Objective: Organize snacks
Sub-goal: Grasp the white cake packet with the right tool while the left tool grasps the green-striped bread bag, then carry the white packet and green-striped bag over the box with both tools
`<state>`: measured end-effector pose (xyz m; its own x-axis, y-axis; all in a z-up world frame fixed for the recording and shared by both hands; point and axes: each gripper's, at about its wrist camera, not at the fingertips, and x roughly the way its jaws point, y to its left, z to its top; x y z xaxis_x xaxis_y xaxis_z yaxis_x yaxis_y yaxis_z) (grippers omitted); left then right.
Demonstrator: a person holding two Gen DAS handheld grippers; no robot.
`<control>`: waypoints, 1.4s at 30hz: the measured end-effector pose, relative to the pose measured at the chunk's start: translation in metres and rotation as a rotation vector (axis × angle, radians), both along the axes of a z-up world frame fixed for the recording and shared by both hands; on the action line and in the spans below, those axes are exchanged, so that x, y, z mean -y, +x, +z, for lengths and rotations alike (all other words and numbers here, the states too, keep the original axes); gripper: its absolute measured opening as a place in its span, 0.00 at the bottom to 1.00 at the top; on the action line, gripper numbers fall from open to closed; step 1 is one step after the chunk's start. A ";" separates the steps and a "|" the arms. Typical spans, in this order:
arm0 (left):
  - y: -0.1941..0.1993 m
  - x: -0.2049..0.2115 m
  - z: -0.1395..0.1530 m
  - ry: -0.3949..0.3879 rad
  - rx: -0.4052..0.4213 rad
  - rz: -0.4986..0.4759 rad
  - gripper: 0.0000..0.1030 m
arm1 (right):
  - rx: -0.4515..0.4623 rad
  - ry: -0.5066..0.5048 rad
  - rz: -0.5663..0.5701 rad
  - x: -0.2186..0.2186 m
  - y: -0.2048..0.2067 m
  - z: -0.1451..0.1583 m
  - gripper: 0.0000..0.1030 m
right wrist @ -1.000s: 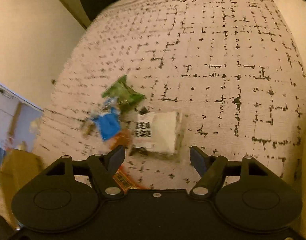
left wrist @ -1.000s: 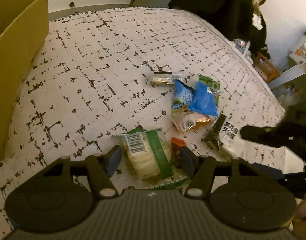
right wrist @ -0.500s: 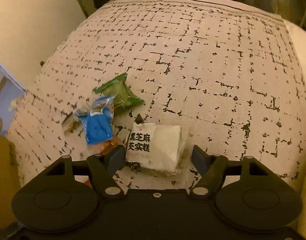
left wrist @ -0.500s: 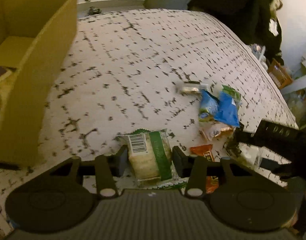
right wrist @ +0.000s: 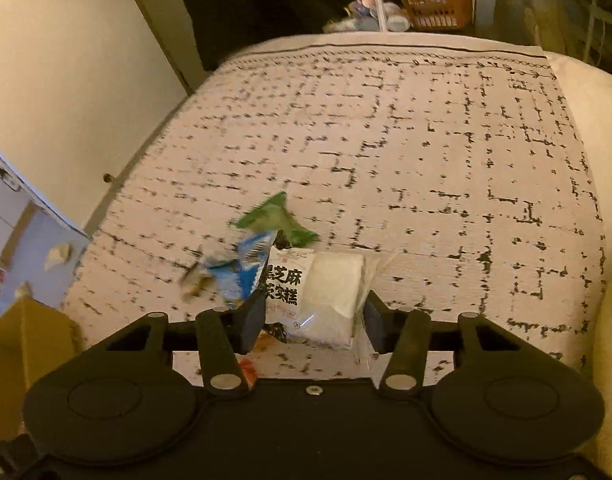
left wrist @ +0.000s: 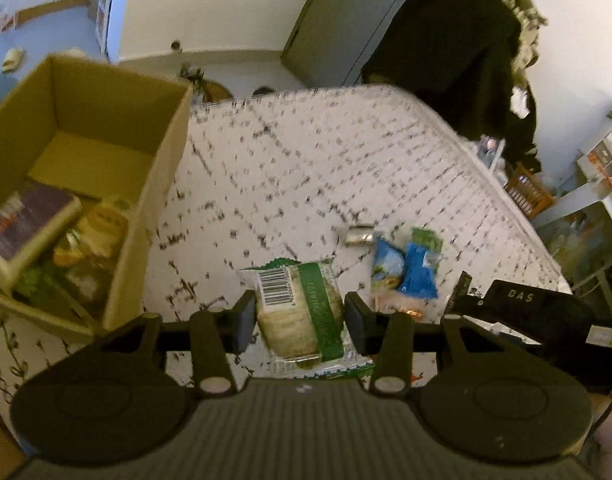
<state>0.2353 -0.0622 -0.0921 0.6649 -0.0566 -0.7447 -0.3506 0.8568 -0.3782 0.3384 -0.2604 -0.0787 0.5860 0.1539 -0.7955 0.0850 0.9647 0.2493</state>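
My left gripper [left wrist: 300, 316] is shut on a green-and-white snack packet [left wrist: 298, 308] with a barcode and holds it above the patterned bed cover [left wrist: 306, 168]. An open cardboard box [left wrist: 158, 184] with several snacks inside stands at the left. My right gripper [right wrist: 311, 316] is shut on a white cake packet with black Chinese lettering [right wrist: 317, 296], lifted a little off the cover. Blue packets [left wrist: 405, 270], a green packet [right wrist: 278, 220] and a small silver packet [left wrist: 359, 234] lie in a loose pile on the cover.
The right gripper's black body [left wrist: 533, 312] shows at the lower right of the left wrist view. The bed edge drops to the floor at the right, with an orange basket [right wrist: 437, 8] and dark clothing [left wrist: 453, 60] beyond. A corner of the box [right wrist: 22, 340] shows at lower left.
My left gripper closed on the green-and-white packet and lifted it towards the box. My right gripper moved in over the white cake packet and closed on it.
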 end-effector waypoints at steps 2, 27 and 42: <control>-0.006 -0.003 0.011 0.008 0.026 0.003 0.44 | 0.023 0.021 -0.001 -0.002 -0.005 0.005 0.49; -0.077 -0.070 0.093 0.105 0.204 0.130 0.44 | 0.298 0.045 0.293 -0.083 -0.073 0.068 0.49; -0.097 -0.120 0.099 0.132 0.219 0.209 0.44 | 0.385 0.131 0.383 -0.134 -0.098 0.081 0.49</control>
<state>0.1380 0.0575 0.0065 0.7970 0.1854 -0.5748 -0.4465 0.8218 -0.3539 0.2400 -0.1265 0.0021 0.7132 0.4964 -0.4949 -0.3865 0.8675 0.3130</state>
